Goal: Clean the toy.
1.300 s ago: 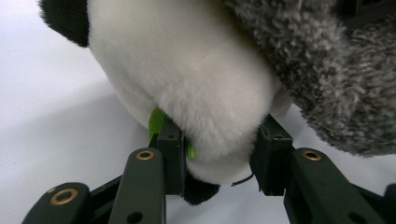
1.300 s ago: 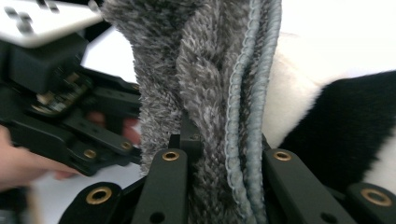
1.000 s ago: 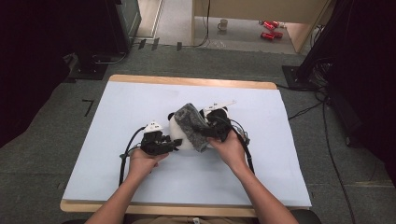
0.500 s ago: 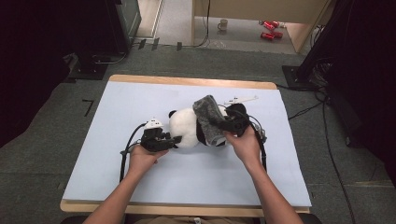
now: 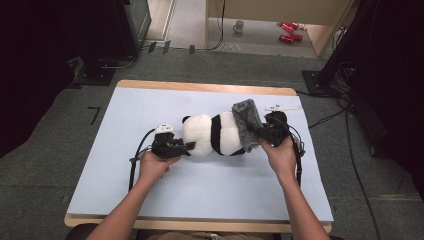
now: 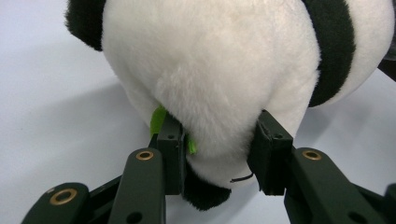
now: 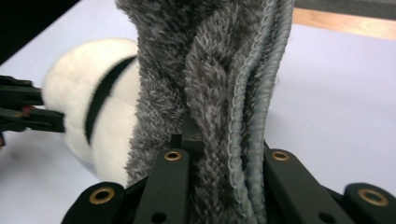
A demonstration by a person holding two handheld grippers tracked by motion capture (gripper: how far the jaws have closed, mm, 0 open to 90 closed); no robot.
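Note:
A black-and-white panda plush (image 5: 214, 134) lies on its side in the middle of the pale blue table mat (image 5: 150, 105). My left gripper (image 5: 186, 148) is at its left end, shut on the plush's white fur (image 6: 224, 60); a small green tag (image 6: 158, 119) shows by one jaw. A grey fluffy cloth (image 5: 246, 122) lies over the plush's right end. My right gripper (image 5: 259, 133) is shut on a bunched fold of that cloth (image 7: 210, 70). In the right gripper view the panda (image 7: 93, 93) lies behind the cloth at left.
The mat covers a wooden table whose edge (image 5: 200, 86) shows at the back. Bare mat lies in front of the plush and to both sides. Cables (image 5: 350, 150) trail on the floor at right. A mug (image 5: 240, 25) and red cans (image 5: 286, 31) sit on the floor far behind.
My right gripper has drawn the grey cloth to the right, uncovering most of the panda. The left gripper has stayed at the plush's left end.

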